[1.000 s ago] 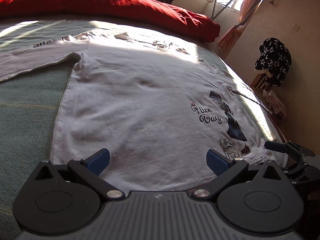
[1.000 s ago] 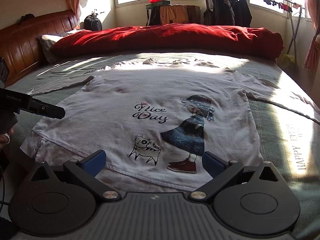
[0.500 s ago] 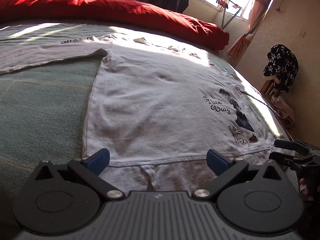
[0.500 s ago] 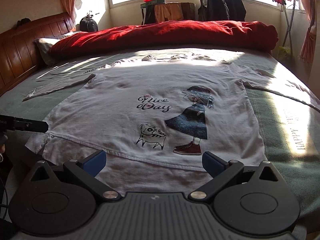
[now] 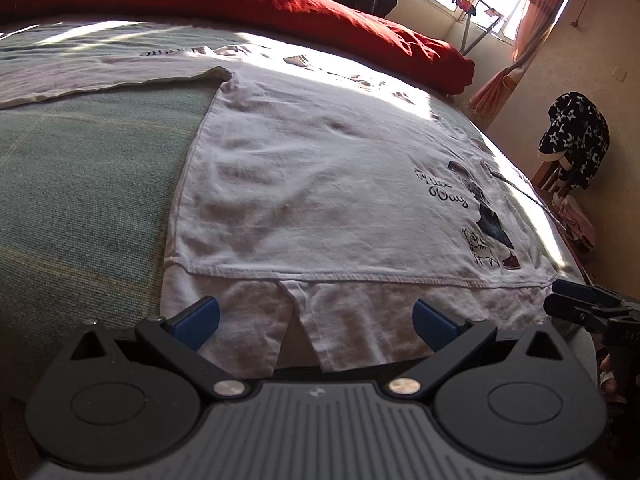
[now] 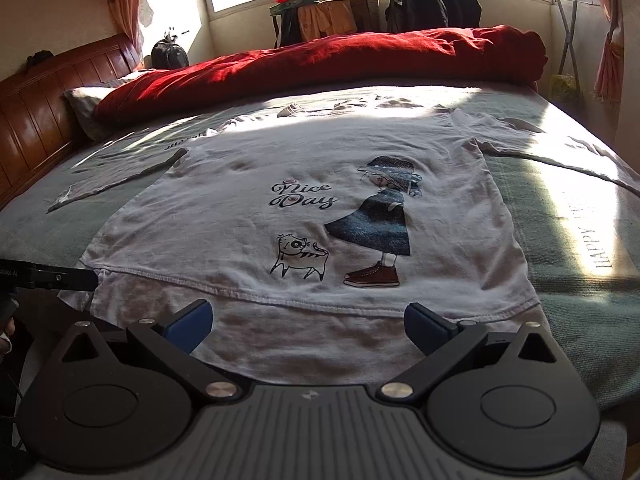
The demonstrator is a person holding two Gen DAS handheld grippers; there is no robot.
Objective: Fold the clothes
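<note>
A white long-sleeved T-shirt [image 6: 240, 216] lies flat, front up, on the bed, with a "Nice Day" girl-and-cat print [image 6: 352, 224]. Its sleeves spread out to both sides. The front hem [image 5: 320, 274] runs across just beyond my fingers, and a longer back layer with a slit [image 5: 296, 320] reaches the bed's near edge. My left gripper [image 5: 316, 322] is open over the hem's left part, holding nothing. My right gripper [image 6: 308, 326] is open over the hem below the print, also holding nothing. Each gripper shows in the other's view: right gripper [image 5: 580, 304], left gripper [image 6: 52, 278].
A rolled red duvet [image 6: 340, 60] lies across the far side of the green sheet [image 5: 80, 184]. A wooden headboard [image 6: 36, 108] and pillow [image 6: 88, 104] are at the left. A clothes rack [image 6: 564, 20] stands by the window, and a black starred garment [image 5: 576, 136] hangs to the right of the bed.
Both grippers have drawn back toward the bed's near edge, so the hem and the longer back layer now show in front of the fingers. Both stayed open.
</note>
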